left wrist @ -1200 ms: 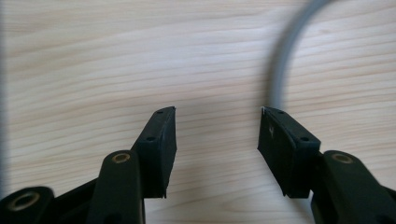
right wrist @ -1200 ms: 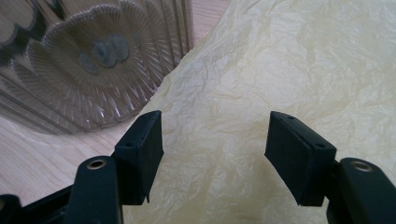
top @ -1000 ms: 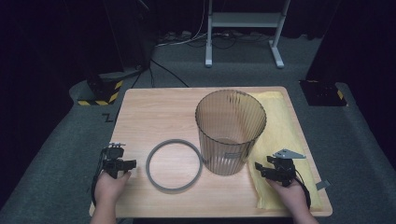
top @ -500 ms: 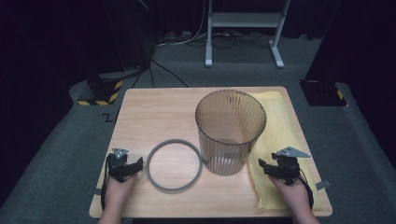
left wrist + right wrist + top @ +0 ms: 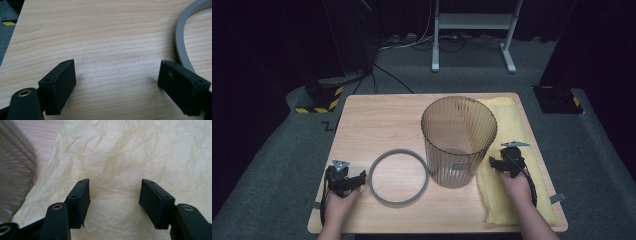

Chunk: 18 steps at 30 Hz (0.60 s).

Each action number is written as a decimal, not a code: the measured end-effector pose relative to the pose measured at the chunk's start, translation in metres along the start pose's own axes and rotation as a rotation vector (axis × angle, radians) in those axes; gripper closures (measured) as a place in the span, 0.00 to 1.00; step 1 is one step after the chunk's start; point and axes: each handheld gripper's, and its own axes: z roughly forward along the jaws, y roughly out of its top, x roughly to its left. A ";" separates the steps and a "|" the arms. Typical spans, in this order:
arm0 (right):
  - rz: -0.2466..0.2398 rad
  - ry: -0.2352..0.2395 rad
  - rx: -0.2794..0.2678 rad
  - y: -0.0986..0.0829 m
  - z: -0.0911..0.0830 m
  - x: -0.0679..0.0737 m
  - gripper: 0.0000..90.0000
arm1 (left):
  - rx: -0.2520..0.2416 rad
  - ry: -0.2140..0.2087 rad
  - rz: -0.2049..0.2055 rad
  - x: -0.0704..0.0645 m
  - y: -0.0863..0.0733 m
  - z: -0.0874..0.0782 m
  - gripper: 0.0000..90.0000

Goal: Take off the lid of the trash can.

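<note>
Seen from above: wooden table, ribbed translucent bin upright near centre, grey ring flat at the bin's 8 o'clock, just beside its base. Yellow bag spread flat at the bin's 3 o'clock, running along the table's right side.

At 7 o'clock on the table, left gripper, held low by a hand coming in from the bottom edge, forearm roughly straight, pointing toward 3 o'clock at the ring's outer edge. Jaws spread wide over bare wood; right jaw just beside the ring, contact hard to judge.

At 4 o'clock, right gripper, hand resting over the bag, pointing toward 10 o'clock at the bin's lower wall. Jaws parted, empty, hovering above crinkled yellow bag; blurred bin at 9 o'clock.
</note>
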 end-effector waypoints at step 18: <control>-0.078 0.053 -0.139 -0.013 -0.074 0.007 0.42 | 0.001 0.004 0.000 0.000 -0.001 -0.001 0.17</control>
